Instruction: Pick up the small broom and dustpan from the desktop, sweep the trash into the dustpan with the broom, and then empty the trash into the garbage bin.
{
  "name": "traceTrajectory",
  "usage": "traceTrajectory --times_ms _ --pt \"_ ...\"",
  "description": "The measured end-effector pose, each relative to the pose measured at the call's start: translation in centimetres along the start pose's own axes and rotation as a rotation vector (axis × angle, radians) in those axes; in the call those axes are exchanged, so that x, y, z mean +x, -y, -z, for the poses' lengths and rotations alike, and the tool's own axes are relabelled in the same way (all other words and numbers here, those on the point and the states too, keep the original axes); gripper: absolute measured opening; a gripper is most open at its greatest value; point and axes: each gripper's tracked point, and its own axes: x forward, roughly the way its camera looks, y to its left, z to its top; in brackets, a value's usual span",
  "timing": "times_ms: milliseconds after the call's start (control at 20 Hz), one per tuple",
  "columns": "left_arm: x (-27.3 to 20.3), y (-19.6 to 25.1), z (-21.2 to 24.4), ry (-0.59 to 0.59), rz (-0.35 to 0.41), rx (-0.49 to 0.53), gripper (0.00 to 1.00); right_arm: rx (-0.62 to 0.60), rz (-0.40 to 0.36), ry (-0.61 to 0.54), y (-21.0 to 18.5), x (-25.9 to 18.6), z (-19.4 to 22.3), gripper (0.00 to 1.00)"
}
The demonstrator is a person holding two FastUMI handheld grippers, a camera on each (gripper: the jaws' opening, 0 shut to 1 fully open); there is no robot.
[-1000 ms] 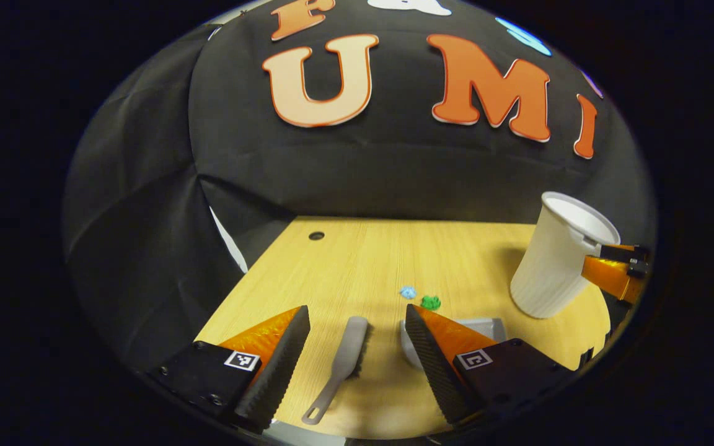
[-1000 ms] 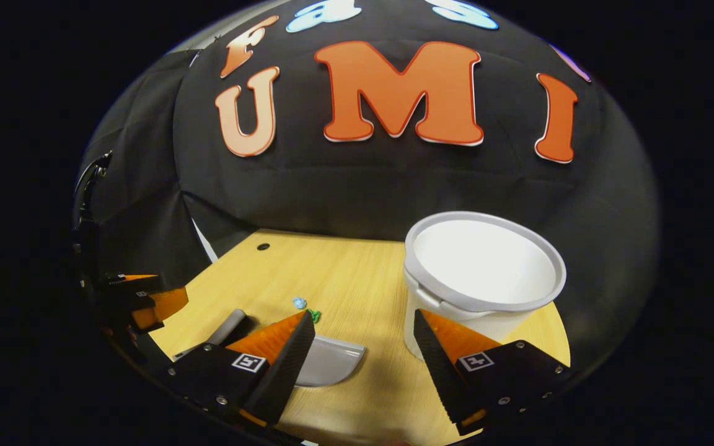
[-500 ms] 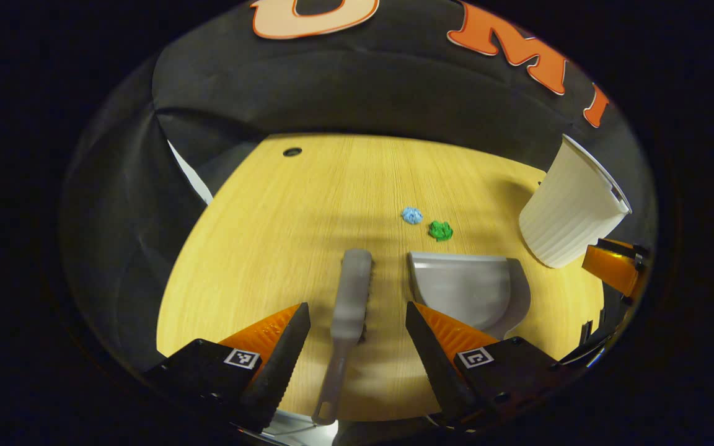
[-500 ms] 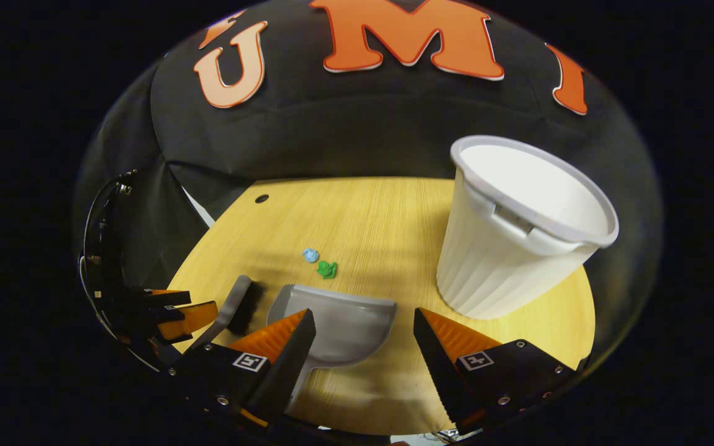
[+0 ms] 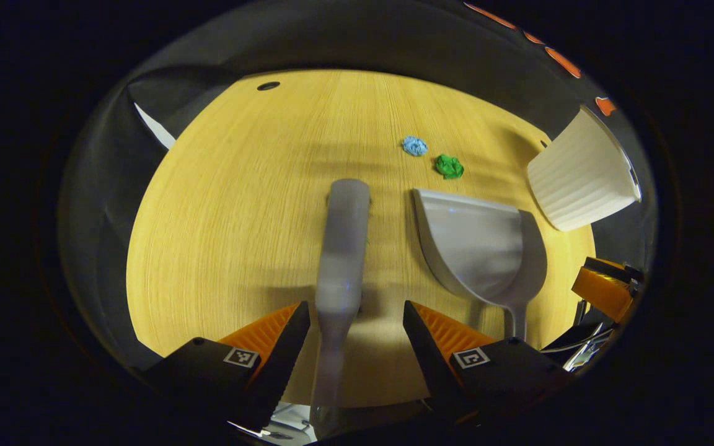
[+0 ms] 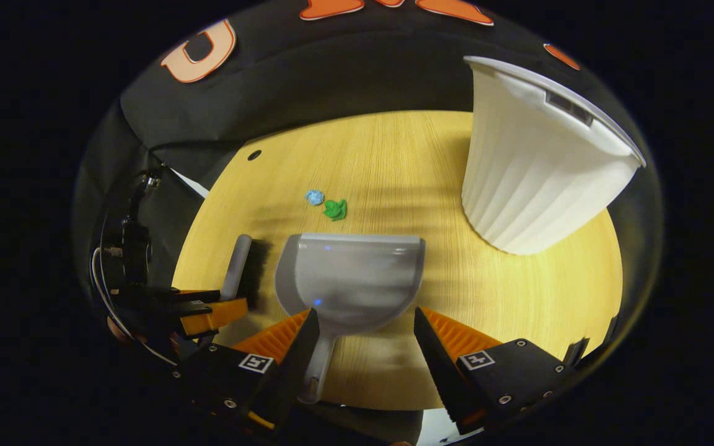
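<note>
A grey small broom lies on the wooden desktop, its handle running between the fingers of my open left gripper, which do not press on it. A grey dustpan lies beside it, its mouth toward a blue scrap and a green scrap. My right gripper is open, and the dustpan handle lies close against its left finger. The broom, the left gripper, the dustpan, the blue scrap and the green scrap also show across the two views.
A white ribbed garbage bin stands at the right of the desktop, past the dustpan; the left gripper view shows the bin too. A small round hole sits at the far left corner. The near desk edge runs just under both grippers.
Both grippers have tilted down and come lower toward the desktop. The broom handle now lies between the left fingers and the dustpan handle beside the right gripper's left finger. Both stayed open.
</note>
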Motion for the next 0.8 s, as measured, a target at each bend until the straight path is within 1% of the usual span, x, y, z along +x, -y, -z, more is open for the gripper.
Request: traceTrajectory --times_ms 50,300,450,500,550,600,650,750,800 --pt "-0.1 -0.1 0.2 -0.013 0.003 0.008 0.99 0.006 -0.004 -0.019 -0.1 0.0 0.7 0.93" --pt "0.5 -0.3 0.3 -0.083 0.012 0.032 0.99 0.015 -0.039 -0.098 -2.1 0.6 3.4 0.91" --pt "2.5 0.0 1.2 -0.131 0.015 0.053 0.98 0.009 -0.039 -0.136 -3.0 1.4 4.6 0.91" --pt "2.8 0.0 1.3 -0.144 0.015 0.065 0.96 0.007 -0.03 -0.145 -3.1 1.7 4.8 0.91" --pt "2.6 -0.3 1.7 -0.155 0.017 0.076 0.98 0.008 -0.02 -0.158 -3.1 2.3 5.4 0.91" --pt "2.6 -0.4 1.7 -0.164 0.02 0.086 0.89 0.009 -0.018 -0.171 -3.4 2.8 5.7 0.91" --pt "2.6 -0.4 1.9 -0.171 0.015 0.098 0.87 0.004 -0.013 -0.184 -3.5 3.1 6.1 0.91" --pt "2.9 -0.6 2.2 -0.185 0.011 0.11 0.68 -0.019 -0.006 -0.199 -3.7 3.8 6.4 0.87" --pt "2.9 -0.9 2.2 -0.191 0.004 0.115 0.58 -0.025 -0.001 -0.206 -3.8 4.1 6.5 0.82"
